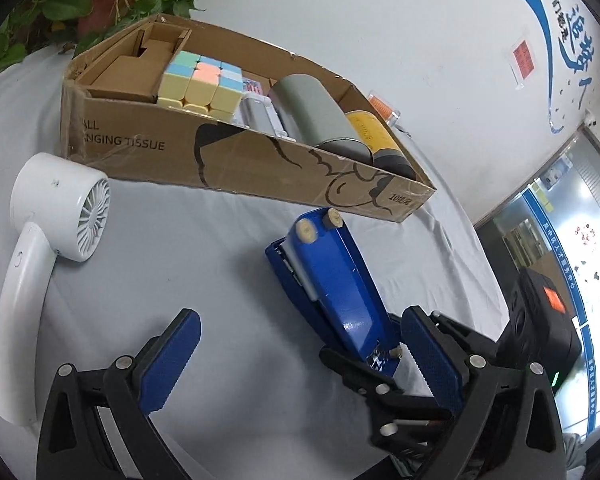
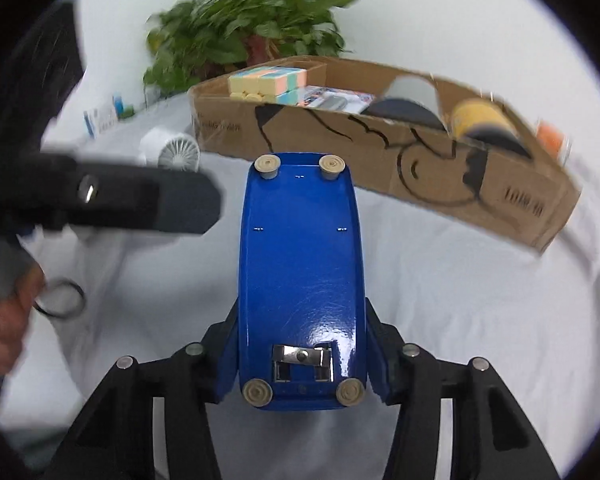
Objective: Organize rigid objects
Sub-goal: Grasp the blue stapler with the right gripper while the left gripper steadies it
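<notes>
My right gripper (image 2: 300, 364) is shut on a blue stapler (image 2: 300, 268), held bottom side up above the white cloth, its front end towards the cardboard box (image 2: 380, 160). In the left wrist view the stapler (image 1: 332, 280) and the right gripper (image 1: 376, 360) show at the lower right. My left gripper (image 1: 300, 356) is open and empty over the cloth. A white handheld fan (image 1: 56, 248) lies to its left. The box (image 1: 236, 160) holds a pastel cube (image 1: 200, 84), a grey cylinder (image 1: 320, 116) and a yellow cylinder (image 1: 374, 132).
A potted plant (image 1: 100, 0) stands behind the box, also in the right wrist view (image 2: 252, 28). A small orange item (image 1: 384, 108) lies behind the box's right end. The left gripper's body (image 2: 140, 204) and a hand (image 2: 4, 320) fill the left of the right wrist view.
</notes>
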{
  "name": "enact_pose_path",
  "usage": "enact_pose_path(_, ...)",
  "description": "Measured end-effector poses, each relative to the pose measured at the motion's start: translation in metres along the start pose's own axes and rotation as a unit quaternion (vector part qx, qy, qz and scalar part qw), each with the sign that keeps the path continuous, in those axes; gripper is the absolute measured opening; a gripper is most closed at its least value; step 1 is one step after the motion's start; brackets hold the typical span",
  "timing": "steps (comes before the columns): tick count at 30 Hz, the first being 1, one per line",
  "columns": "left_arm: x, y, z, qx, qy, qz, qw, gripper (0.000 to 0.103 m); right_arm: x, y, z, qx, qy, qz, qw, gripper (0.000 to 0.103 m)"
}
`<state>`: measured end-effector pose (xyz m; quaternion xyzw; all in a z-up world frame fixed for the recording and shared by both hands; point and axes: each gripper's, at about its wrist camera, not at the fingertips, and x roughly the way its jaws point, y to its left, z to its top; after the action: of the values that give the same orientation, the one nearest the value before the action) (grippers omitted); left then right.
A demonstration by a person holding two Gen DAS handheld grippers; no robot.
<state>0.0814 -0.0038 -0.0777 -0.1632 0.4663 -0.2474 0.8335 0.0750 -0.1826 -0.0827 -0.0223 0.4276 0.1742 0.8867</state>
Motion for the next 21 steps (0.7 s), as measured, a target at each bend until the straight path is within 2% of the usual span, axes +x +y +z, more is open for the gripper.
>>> enact_pose_path(1, 0.001, 0.002, 0.002, -0.008, 0.003, -0.004, 1.0000, 0.100, 0.001, -0.020, 0.001, 0.077, 0.009, 0.058, 0.995, 0.051)
enact_pose_path(2, 0.002, 0.002, 0.003, -0.012, 0.004, -0.006, 0.9999, 0.100, 0.005, -0.040, -0.001, 0.154, 0.015, 0.115, 0.981, 0.051)
enact_pose_path(4, 0.004, 0.003, 0.008, -0.021, 0.007, -0.011, 0.9997, 0.100, 0.010, -0.085, -0.012, 0.296, 0.020, 0.204, 0.933, 0.050)
enact_pose_path(5, 0.006, 0.001, 0.009, -0.022, 0.008, -0.015, 0.9996, 0.100, 0.008, -0.098, -0.015, 0.323, 0.017, 0.217, 0.921, 0.052)
enact_pose_path(6, 0.010, -0.001, 0.012, -0.022, 0.010, -0.020, 0.9995, 0.100, 0.001, -0.107, -0.015, 0.313, -0.013, 0.209, 0.927, 0.055)
enact_pose_path(8, 0.015, -0.005, 0.016, -0.022, 0.015, -0.025, 0.9993, 0.100, -0.028, -0.111, -0.010, 0.252, -0.045, 0.119, 0.959, 0.065)
enact_pose_path(9, 0.021, -0.008, 0.018, -0.023, 0.021, -0.030, 0.9991, 0.100, -0.042, -0.107, -0.007, 0.211, -0.061, 0.090, 0.971, 0.073)
enact_pose_path(10, 0.025, -0.010, 0.020, -0.024, 0.024, -0.032, 0.9989, 0.100, -0.050, -0.101, -0.005, 0.175, -0.069, 0.072, 0.980, 0.077)
enact_pose_path(12, 0.035, -0.016, 0.023, -0.023, 0.031, -0.036, 0.9986, 0.100, -0.059, -0.077, -0.001, 0.070, -0.078, 0.036, 0.994, 0.079)
enact_pose_path(15, 0.050, -0.025, 0.026, -0.017, 0.040, -0.038, 0.9984, 0.100, -0.042, -0.049, -0.005, -0.033, -0.049, 0.006, 0.998, 0.079)
enact_pose_path(16, 0.055, -0.028, 0.027, -0.015, 0.042, -0.034, 0.9984, 0.100, -0.033, -0.041, -0.008, -0.056, -0.035, -0.009, 0.998, 0.071)
enact_pose_path(17, 0.057, -0.029, 0.027, -0.014, 0.042, -0.031, 0.9986, 0.100, -0.025, -0.038, -0.010, -0.065, -0.022, -0.021, 0.997, 0.059)
enact_pose_path(18, 0.059, -0.030, 0.027, -0.013, 0.041, -0.029, 0.9987, 0.100, -0.012, -0.036, -0.010, -0.063, 0.002, -0.026, 0.998, 0.040)
enact_pose_path(20, 0.060, -0.031, 0.027, -0.016, 0.038, -0.028, 0.9988, 0.100, -0.008, -0.042, -0.008, -0.022, -0.005, -0.009, 1.000, 0.039)
enact_pose_path(21, 0.060, -0.031, 0.027, -0.018, 0.037, -0.029, 0.9987, 0.100, -0.006, -0.050, -0.003, 0.019, -0.005, 0.021, 1.000, 0.038)
